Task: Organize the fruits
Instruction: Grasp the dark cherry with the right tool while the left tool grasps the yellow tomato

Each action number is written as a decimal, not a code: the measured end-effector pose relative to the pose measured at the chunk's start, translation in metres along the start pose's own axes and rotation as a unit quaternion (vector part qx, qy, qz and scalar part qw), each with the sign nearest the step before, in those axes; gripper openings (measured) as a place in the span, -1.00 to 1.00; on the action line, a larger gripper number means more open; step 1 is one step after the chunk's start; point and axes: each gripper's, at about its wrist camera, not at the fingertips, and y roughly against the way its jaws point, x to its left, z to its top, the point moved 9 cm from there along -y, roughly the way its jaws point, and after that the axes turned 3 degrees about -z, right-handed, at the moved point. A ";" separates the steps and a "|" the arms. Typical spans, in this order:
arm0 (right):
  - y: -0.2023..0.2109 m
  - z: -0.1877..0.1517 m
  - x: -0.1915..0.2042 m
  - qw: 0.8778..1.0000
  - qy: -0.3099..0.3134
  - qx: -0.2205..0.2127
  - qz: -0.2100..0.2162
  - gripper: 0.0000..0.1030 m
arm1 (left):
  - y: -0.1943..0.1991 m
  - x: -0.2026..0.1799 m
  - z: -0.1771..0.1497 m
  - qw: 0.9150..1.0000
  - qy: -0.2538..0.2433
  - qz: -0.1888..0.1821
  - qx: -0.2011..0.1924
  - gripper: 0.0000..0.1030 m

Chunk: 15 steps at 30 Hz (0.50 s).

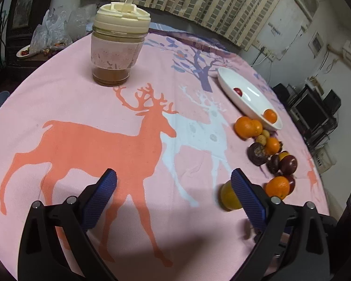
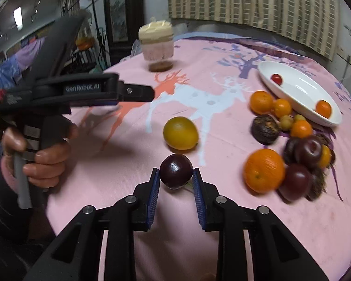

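Right now a dark purple plum (image 2: 175, 174) sits pinched between the blue pads of the right gripper (image 2: 176, 175), whose jaws press against both of its sides just above the pink deer-print tablecloth (image 2: 222, 222). At twelve o'clock from the plum, just beyond it, a yellow-green citrus fruit (image 2: 180, 133) lies alone on the cloth. Toward two o'clock a loose heap of fruit (image 2: 292, 145) gathers: oranges, small tangerines, more dark plums and a couple of pale yellow berries, some of them touching. Beyond the heap, still at two o'clock, a white oval dish (image 2: 304, 89) holds a small red fruit (image 2: 276, 79) and one tangerine (image 2: 323, 109), well apart from each other. At eleven o'clock, far back, stands a lidded glass cup (image 2: 156, 44) in a pink sleeve. At nine o'clock a person's hand (image 2: 42, 154) holds the left gripper (image 1: 173, 189), its jaws spread wide with nothing between them.
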 end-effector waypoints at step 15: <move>0.061 -0.011 -0.069 0.993 -0.097 -0.054 -0.032 -0.44 | -0.038 -0.085 -0.030 0.983 -0.173 0.027 0.061 0.27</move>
